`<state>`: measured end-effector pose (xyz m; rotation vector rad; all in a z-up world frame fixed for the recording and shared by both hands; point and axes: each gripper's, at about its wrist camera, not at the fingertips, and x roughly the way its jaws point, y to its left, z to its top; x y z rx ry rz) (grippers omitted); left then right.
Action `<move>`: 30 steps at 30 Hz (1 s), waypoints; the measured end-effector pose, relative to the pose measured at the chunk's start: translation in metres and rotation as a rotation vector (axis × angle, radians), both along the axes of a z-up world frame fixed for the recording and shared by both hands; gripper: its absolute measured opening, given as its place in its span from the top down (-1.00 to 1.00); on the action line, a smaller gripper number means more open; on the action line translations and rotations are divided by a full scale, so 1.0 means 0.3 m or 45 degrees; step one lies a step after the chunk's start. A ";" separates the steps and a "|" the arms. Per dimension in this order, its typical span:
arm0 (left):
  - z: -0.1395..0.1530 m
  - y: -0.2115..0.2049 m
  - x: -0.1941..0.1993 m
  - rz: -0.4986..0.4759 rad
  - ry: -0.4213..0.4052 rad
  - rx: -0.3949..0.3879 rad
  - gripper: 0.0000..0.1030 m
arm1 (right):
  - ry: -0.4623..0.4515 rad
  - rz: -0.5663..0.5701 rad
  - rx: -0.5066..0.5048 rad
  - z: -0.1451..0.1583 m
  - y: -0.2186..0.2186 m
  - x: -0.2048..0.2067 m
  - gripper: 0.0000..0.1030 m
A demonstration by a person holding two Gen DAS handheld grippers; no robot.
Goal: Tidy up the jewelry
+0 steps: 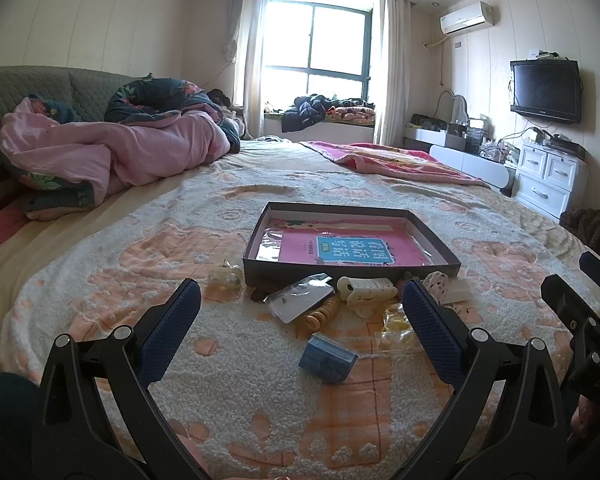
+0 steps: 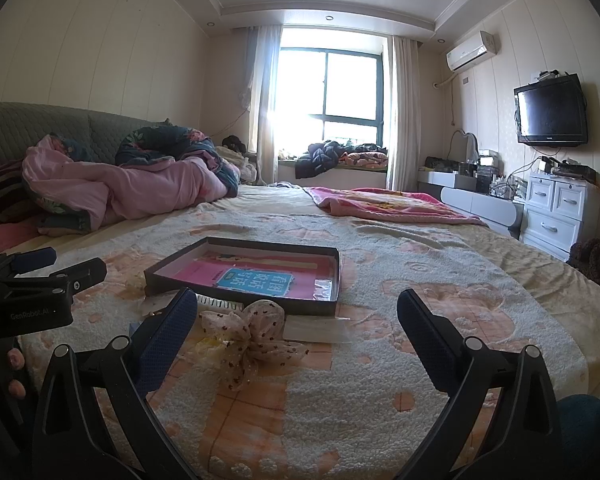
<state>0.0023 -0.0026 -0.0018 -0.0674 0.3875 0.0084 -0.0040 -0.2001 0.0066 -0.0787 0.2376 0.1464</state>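
A shallow dark box point(image 1: 351, 270) with a pink and blue book inside lies on the bed; it also shows in the right wrist view point(image 2: 240, 300). In front of it lie a cream hair claw point(image 1: 365, 289), a clear packet point(image 1: 300, 300), an orange coil tie point(image 1: 321, 314), a small blue box point(image 1: 327, 358) and a dotted fabric bow point(image 2: 254, 338). My left gripper point(image 1: 301, 304) is open and empty above these items. My right gripper point(image 2: 298, 314) is open and empty, with the bow by its left finger.
A white and orange blanket point(image 1: 260, 420) covers the bed. A pink quilt point(image 1: 112, 152) is heaped at the back left. White drawers point(image 1: 547, 176) and a wall television point(image 1: 545, 90) stand on the right. A flat white packet point(image 2: 315, 328) lies beside the bow.
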 end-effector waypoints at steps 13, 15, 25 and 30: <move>0.001 -0.001 -0.003 -0.001 -0.002 0.003 -0.80 | 0.001 0.008 -0.002 -0.015 0.005 0.009 -0.88; 0.001 0.000 -0.002 0.001 -0.001 0.003 -0.80 | 0.000 0.012 -0.001 -0.009 -0.003 0.017 -0.88; 0.005 0.021 0.006 0.021 0.020 0.000 -0.80 | 0.057 0.071 -0.005 -0.018 0.023 0.028 -0.88; -0.011 0.051 0.025 0.063 0.046 -0.013 -0.80 | 0.104 0.135 -0.032 -0.032 0.063 0.047 -0.88</move>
